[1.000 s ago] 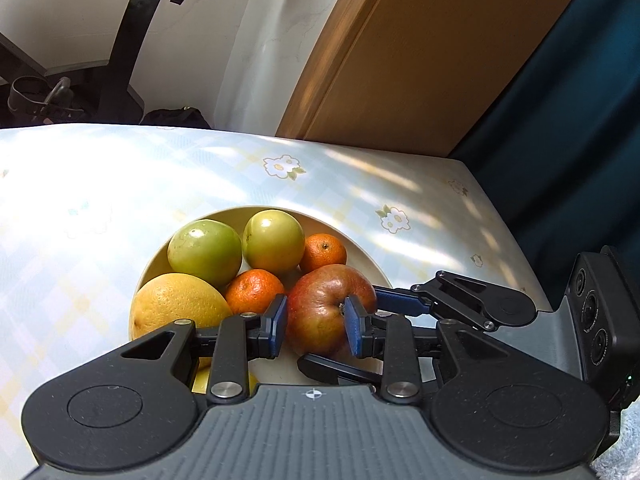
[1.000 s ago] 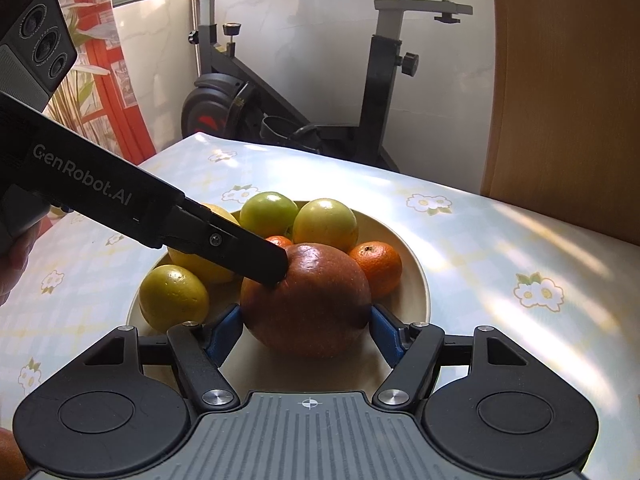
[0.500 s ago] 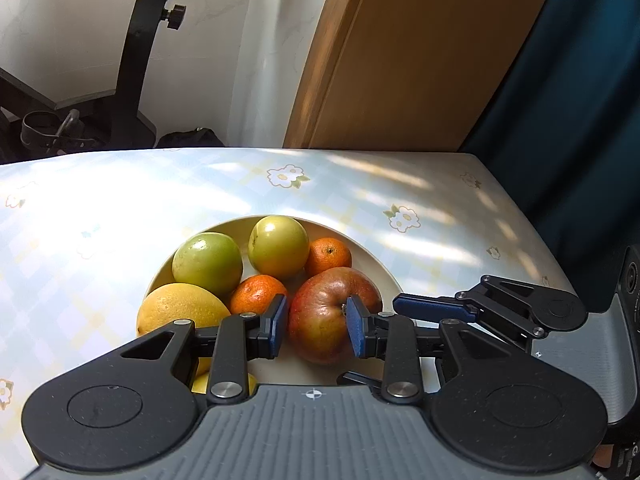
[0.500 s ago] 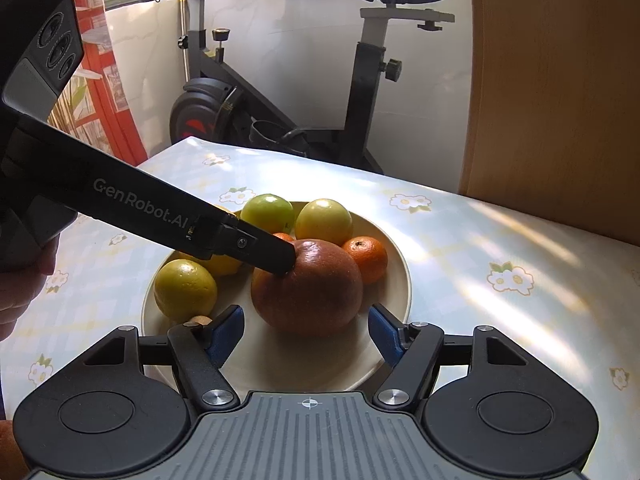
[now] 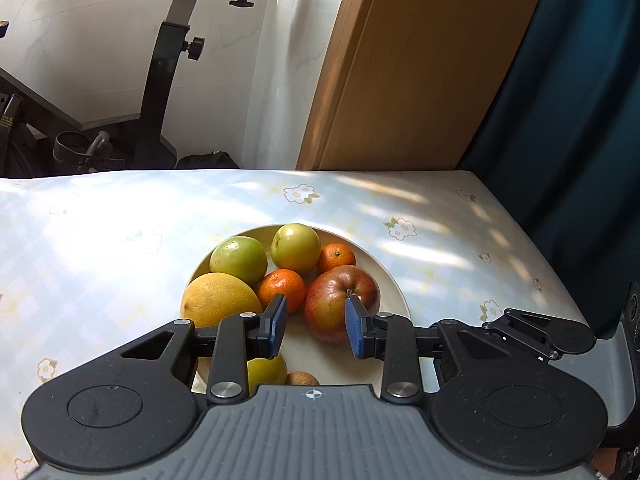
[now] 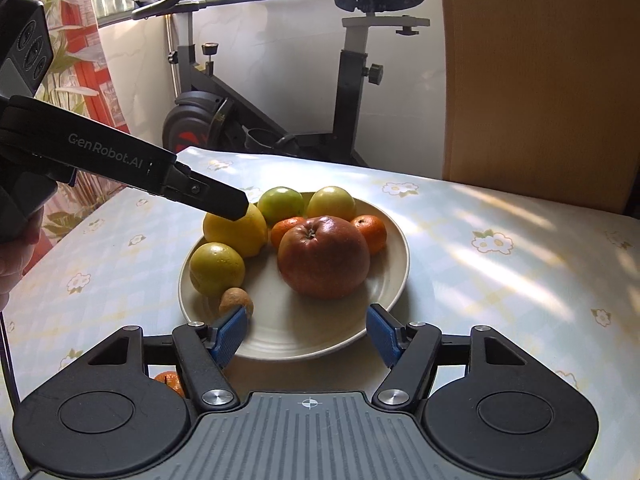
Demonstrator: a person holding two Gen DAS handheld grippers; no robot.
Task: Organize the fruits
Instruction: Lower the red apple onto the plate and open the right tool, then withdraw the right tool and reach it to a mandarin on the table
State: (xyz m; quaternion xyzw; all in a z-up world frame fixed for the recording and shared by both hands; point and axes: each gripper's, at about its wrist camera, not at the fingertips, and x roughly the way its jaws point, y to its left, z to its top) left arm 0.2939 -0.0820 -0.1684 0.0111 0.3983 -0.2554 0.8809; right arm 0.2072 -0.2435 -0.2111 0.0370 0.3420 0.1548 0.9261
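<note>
A cream plate (image 6: 394,280) (image 5: 390,280) on the table holds a red apple (image 6: 324,256) (image 5: 340,300), two green fruits (image 6: 280,204), two small oranges (image 5: 282,288), a large yellow citrus (image 6: 236,228) (image 5: 218,300), a smaller yellow-green citrus (image 6: 216,268) and a small brown fruit (image 6: 236,300). My left gripper (image 5: 316,330) is open and empty, raised above the plate's near side. My right gripper (image 6: 306,332) is open and empty at the plate's near rim. Another small orange (image 6: 170,382) lies on the table by my right gripper.
The table has a pale flowered cloth (image 6: 500,260). An exercise bike (image 6: 352,92) stands behind it by a white wall. A wooden panel (image 5: 420,64) and a dark blue curtain (image 5: 568,80) are at the right. The table's right edge (image 5: 532,232) is close to the plate.
Both grippers let go of the red apple and drew back and up from the plate. The apple now rests on the plate among the other fruit.
</note>
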